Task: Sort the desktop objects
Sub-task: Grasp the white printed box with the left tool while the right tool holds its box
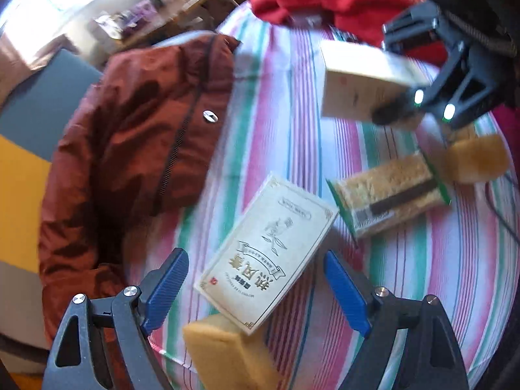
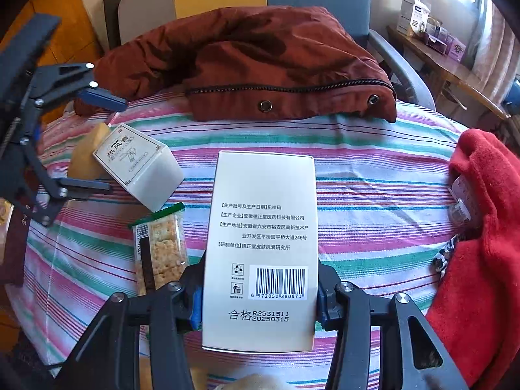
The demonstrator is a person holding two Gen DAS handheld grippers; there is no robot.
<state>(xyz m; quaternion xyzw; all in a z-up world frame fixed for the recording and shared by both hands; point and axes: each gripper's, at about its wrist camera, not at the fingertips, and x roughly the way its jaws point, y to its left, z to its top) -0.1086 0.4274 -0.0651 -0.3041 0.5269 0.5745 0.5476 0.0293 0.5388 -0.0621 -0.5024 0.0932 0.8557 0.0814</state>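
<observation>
The cloth over the table carries stripes of pink, green, blue and white. A rust-brown jacket has a black zip. The heap of fabric at the edge is bright red. The held box is cream with black print and a barcode. The lying box is cream with a gold border. The cracker pack is green-edged, the sponge yellow. The gripper pads are blue.
</observation>
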